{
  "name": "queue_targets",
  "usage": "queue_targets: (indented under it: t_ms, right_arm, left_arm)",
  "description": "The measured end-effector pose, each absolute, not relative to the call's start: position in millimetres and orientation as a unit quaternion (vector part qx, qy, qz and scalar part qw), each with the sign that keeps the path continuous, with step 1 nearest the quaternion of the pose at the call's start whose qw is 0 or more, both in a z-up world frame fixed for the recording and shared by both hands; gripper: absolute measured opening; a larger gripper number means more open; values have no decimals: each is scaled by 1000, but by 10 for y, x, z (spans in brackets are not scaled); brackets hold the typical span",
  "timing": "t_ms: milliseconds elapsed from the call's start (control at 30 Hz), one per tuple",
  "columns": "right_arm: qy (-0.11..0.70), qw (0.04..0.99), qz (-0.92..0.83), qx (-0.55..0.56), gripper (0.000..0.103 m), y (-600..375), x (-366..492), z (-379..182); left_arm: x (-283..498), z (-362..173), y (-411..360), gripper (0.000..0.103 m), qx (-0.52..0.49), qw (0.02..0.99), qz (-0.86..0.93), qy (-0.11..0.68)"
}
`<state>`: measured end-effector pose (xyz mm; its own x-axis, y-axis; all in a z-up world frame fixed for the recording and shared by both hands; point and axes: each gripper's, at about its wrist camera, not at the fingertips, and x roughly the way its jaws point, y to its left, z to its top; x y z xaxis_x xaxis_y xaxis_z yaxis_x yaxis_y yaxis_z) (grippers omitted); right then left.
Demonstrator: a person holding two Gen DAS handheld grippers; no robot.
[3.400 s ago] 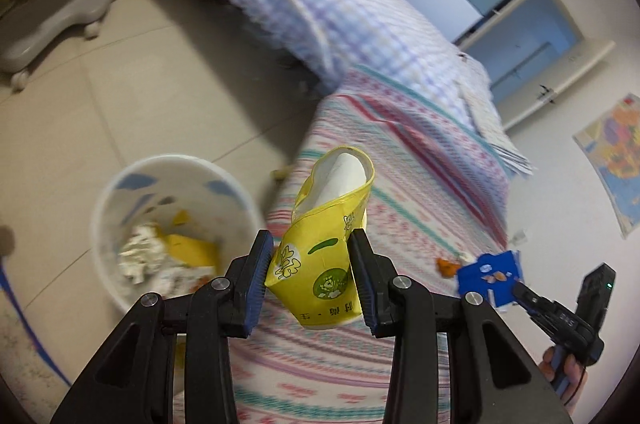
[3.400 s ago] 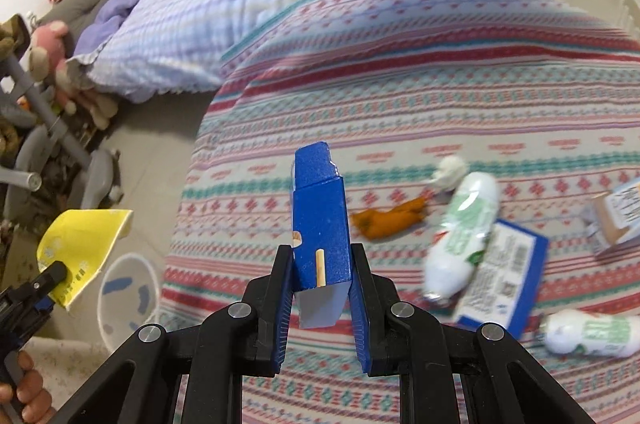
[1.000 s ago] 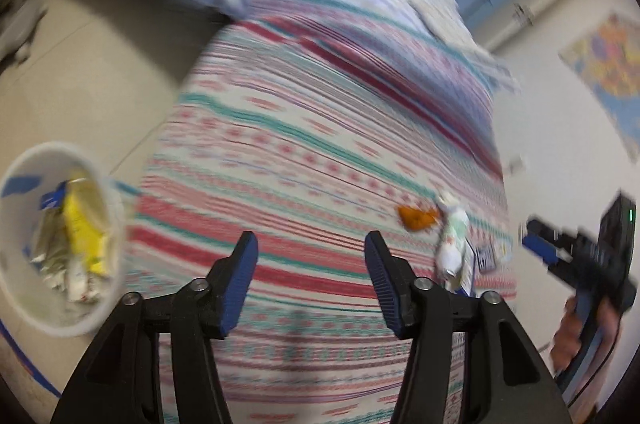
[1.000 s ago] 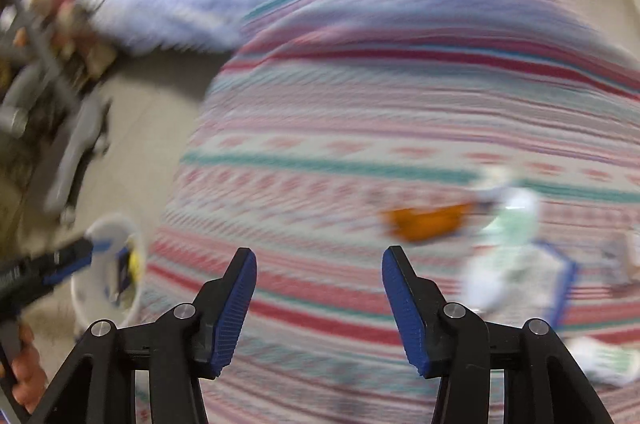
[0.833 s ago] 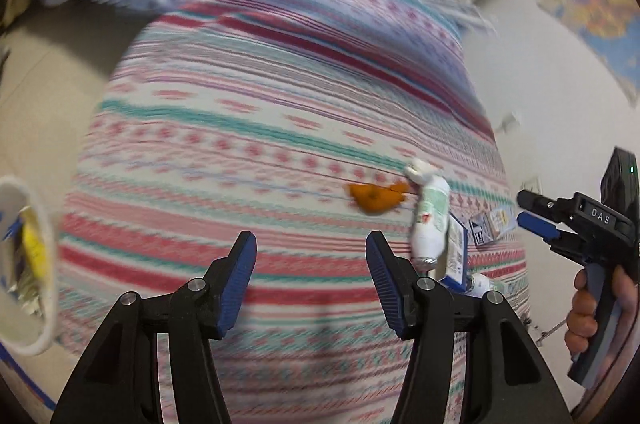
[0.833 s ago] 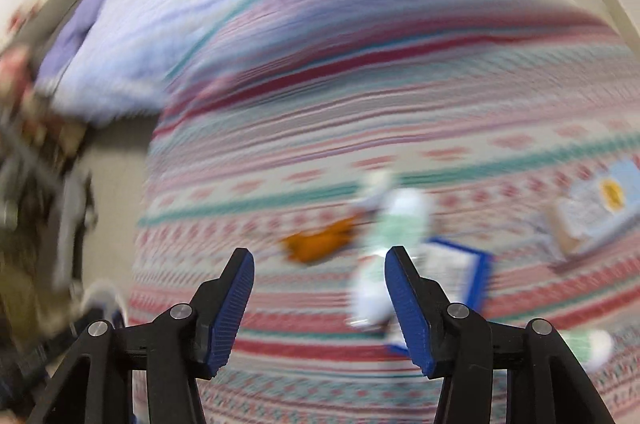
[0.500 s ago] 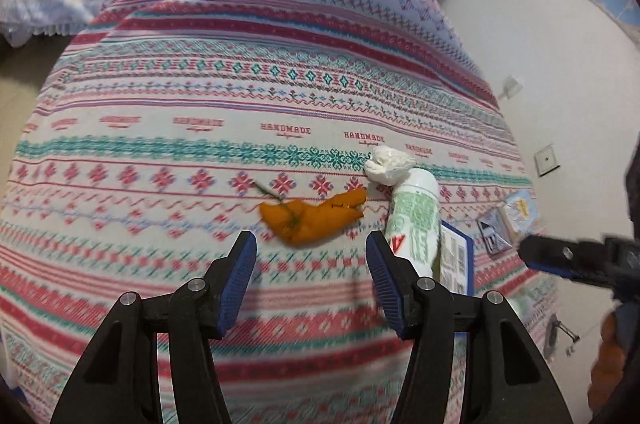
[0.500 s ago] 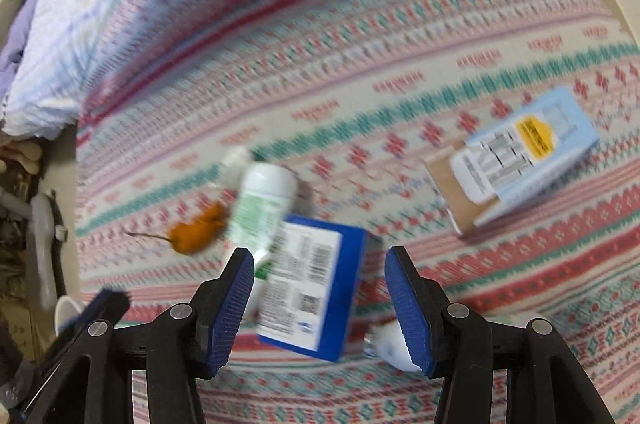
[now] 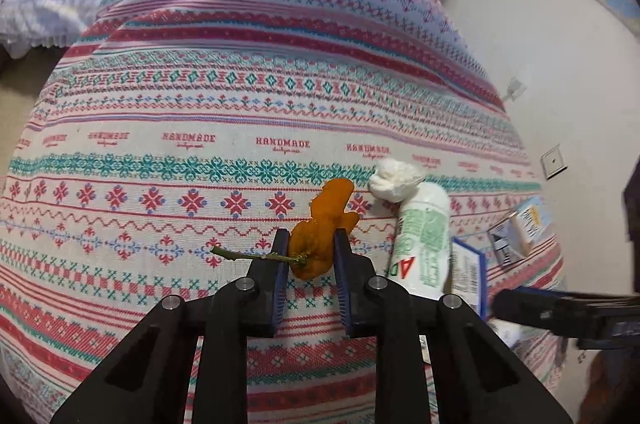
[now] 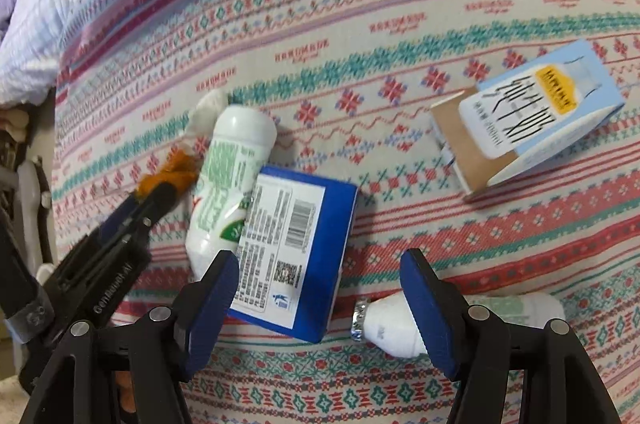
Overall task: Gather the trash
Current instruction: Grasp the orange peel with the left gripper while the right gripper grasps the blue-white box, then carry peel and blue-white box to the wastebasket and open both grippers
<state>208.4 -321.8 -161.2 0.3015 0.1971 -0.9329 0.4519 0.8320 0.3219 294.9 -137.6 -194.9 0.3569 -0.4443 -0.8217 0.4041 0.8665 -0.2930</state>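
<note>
Orange peel (image 9: 322, 232) between left tongs (image 9: 308, 244).

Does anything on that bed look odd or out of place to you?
Yes: litter on the blanket. An orange peel sits between the left gripper fingers, beside a tissue wad, two toppled bottles and two cartons.

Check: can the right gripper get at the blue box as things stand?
Probably yes. The right gripper is open, its jaws wider than the blue box, which lies just ahead on the bedspread. One catch: the box leans on the white-and-green bottle, which may shift when it lifts.
</note>
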Motion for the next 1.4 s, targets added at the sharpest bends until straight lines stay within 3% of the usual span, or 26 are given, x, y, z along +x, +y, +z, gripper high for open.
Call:
queue_targets:
  t_ms: [267,467,533,567,833,1100,1400]
  right_arm:
    - [591,745,-73,301,74,-3103,2156,-1760]
    - [623,738,-72,249,76,-2854,2252,-1906]
    - [633,733,-72,237,65,-2799,2250,-1964]
    - [633,734,-76,234,65,-2783,2243,-1955]
    - [558,799,-70,210,64,-2730,2124,-1278]
    - [518,825,-48,219,64,-2592,2025,-1062]
    - [525,830,14,190,64,-1900,2131,-1104]
  left_arm:
    - [2862,-1700,-1114,22,-32,824,-269,498]
    - [2796,-1558,-833,22,-42,829,-265,490]
    - [2801,-1521,-715,22,-54,828,-266,492]
    - [2797,-1489,-653,22,-59,828,-266,490]
    - [2725,-1361,-244,22,-82,832,-260,483]
    - [2665,-1208,280,22,-104,838,-243,478]
    - [2607,-1158,1255,22,-147,843,-188,483]
